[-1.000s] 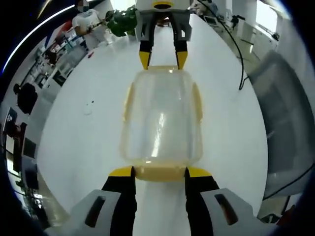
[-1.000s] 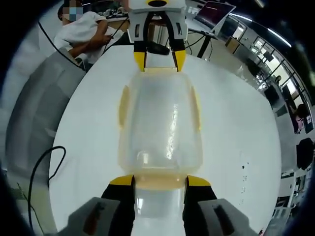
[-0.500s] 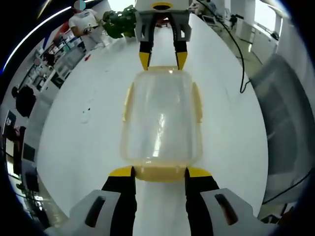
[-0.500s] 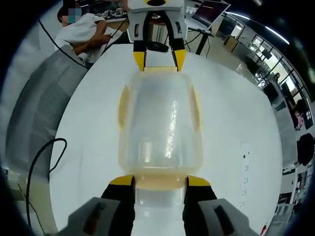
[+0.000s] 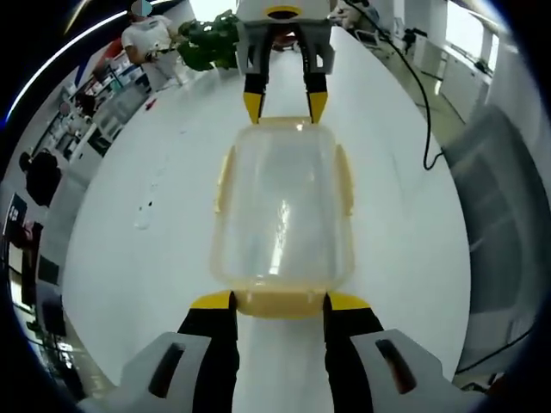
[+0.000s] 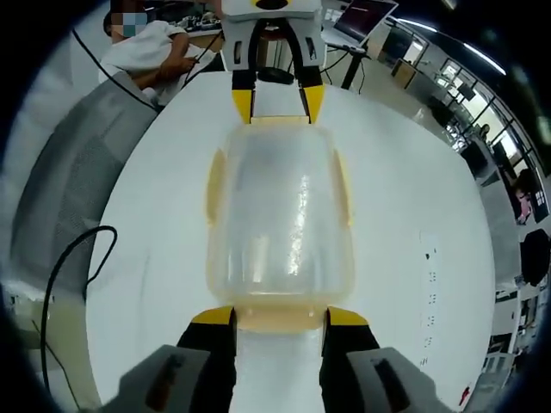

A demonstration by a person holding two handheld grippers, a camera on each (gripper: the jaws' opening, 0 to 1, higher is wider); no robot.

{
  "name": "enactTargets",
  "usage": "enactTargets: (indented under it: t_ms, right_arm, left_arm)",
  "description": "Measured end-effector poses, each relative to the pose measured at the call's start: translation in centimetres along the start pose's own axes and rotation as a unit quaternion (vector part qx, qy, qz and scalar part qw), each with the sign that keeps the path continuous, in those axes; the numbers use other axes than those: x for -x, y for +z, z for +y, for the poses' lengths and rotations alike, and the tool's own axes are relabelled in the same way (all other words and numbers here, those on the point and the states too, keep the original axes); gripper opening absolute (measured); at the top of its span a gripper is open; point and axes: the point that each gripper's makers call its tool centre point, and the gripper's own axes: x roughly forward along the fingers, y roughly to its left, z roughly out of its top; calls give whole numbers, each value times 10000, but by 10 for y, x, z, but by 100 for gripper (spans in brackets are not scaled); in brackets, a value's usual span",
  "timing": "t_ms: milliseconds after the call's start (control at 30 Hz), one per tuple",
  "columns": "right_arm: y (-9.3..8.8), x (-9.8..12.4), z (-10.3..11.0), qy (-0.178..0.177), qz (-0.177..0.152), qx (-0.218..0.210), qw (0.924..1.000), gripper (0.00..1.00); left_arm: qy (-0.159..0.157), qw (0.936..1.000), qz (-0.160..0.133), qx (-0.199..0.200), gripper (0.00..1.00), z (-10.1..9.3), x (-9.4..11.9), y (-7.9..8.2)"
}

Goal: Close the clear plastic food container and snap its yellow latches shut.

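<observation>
Your left gripper (image 5: 267, 301) jaws straddle one end latch (image 5: 277, 303) | right gripper (image 6: 269, 317) likewise opposite (jaws spread, not pinching) | container (image 5: 284, 206) braced on counter (image 5: 155, 258) for snapping.

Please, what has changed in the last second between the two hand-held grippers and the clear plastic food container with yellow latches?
Almost nothing. The background has turned slightly in both views, so container and grippers seem to have swung together. The left hand-held gripper and the right hand-held gripper stay at opposite ends of the clear plastic food container, each with open jaws beside a yellow end latch. The lid stays on, above the white round table.
</observation>
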Motion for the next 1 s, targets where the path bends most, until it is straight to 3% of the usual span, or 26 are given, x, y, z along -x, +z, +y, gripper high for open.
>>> enactTargets:
  t_ms: [1000]
  right_arm:
    - [-34, 13, -6, 53, -55, 95, 9999, 36]
  left_arm:
    - [-21, 9999, -25, 162, 37, 1, -15, 33]
